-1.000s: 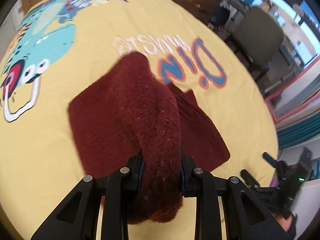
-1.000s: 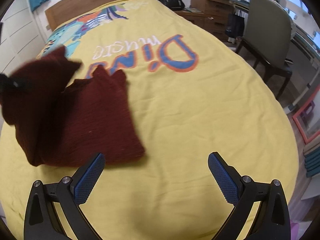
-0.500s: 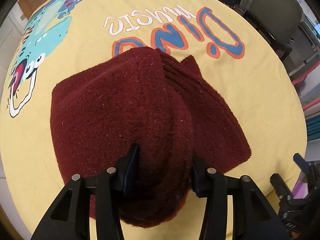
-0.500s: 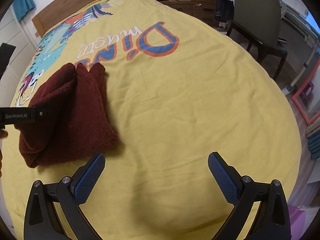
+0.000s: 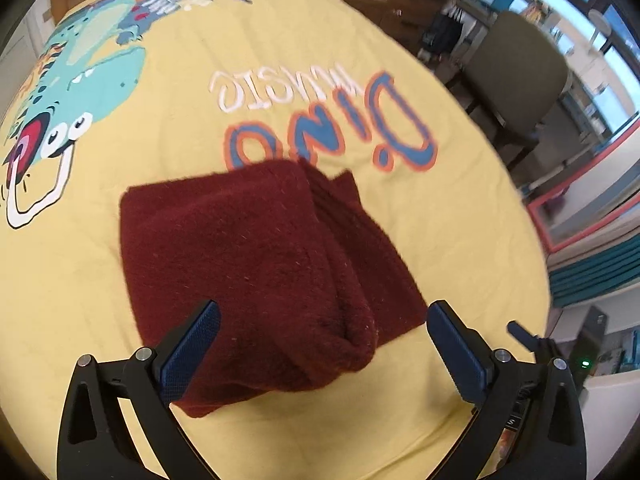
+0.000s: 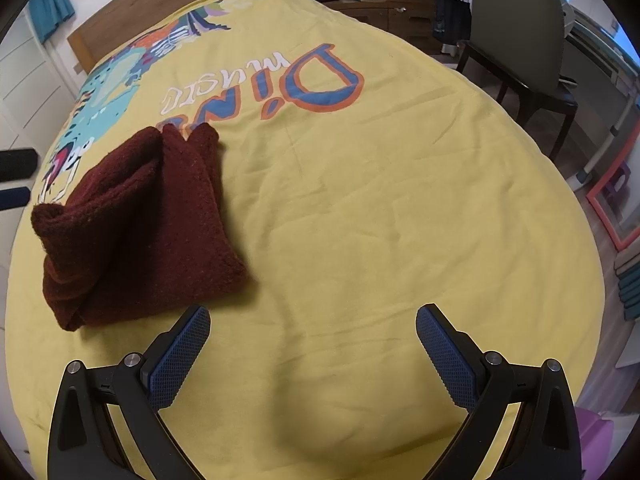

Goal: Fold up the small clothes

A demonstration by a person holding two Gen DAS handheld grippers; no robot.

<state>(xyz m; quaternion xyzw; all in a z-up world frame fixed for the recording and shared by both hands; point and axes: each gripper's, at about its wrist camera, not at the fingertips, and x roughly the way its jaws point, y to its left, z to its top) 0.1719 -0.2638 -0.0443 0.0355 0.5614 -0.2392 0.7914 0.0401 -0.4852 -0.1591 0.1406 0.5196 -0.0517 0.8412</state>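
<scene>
Near the bed's (image 6: 360,208) left edge, our left tool (image 5: 320,336) is opening, gripping nothing, above the soft, thick maroon knit (image 5: 256,256); we'd pinch its folded edge; the right tool (image 6: 312,340) gapes empty.

Yellow dinosaur-print bedspread (image 6: 360,200), wooden headboard (image 6: 160,12), grey chair (image 6: 516,28), daylit windows (image 5: 560,4), white wardrobe doors (image 6: 24,80)
</scene>
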